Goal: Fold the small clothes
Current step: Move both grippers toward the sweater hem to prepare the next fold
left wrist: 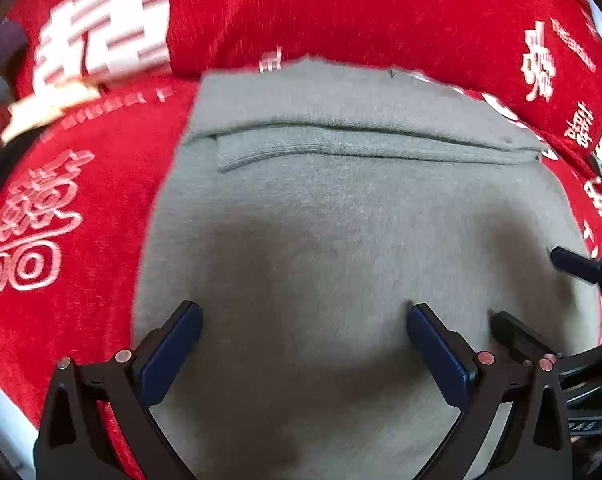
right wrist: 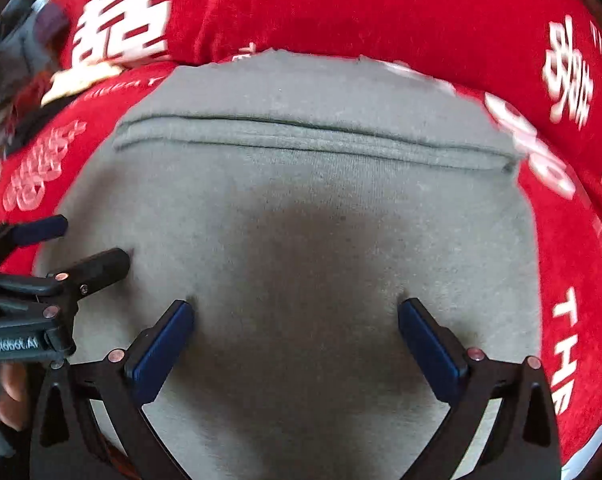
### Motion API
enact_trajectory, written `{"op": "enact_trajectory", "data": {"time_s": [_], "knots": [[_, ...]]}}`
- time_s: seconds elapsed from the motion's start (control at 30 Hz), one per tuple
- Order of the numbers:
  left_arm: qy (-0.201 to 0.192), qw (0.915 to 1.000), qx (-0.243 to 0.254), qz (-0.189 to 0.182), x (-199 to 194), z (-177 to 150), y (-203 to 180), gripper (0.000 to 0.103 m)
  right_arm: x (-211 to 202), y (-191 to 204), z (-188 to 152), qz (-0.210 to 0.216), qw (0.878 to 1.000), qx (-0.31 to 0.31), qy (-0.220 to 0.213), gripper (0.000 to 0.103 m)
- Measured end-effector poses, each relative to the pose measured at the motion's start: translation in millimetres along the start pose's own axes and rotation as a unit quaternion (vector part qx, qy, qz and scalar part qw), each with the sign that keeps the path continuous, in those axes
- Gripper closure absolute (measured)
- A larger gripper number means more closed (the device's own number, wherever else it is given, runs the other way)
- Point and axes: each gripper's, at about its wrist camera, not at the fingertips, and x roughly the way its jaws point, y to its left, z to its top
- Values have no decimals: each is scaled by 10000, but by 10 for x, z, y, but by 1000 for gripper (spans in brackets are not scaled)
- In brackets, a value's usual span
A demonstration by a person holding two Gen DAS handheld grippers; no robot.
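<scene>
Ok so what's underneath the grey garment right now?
The grey garment lies on a red cloth with white characters, which shows on three sides. Whatever is beneath that cloth, and under the garment's middle, is covered.

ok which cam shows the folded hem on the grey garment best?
Right wrist: the folded hem runs nearly edge to edge, both ends visible. Left wrist shows the same hem, more skewed, and somewhat more blurred there.

left gripper spread wide; right gripper likewise, alongside
</scene>
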Motion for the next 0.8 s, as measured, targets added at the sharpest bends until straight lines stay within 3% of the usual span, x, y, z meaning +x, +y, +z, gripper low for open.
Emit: {"op": "enact_trajectory", "data": {"time_s": [0.3,0.57,0.7,0.8], "knots": [[-146,9998,-73,83,-188,-348,9,0,-290,33,-581,5,9977,-500,-465,1],[-71,9997,208,70,-252,-536,19,0,-441,-39,-930,-25,9924,-1194,-300,1],[164,9995,287,12,-285,-600,69,0,-500,-97,-1044,-16,9907,-1349,-191,1],[451,9981,415,-18,-330,-665,113,0,-469,-9,-1172,-405,9799,-1948,140,1]]}}
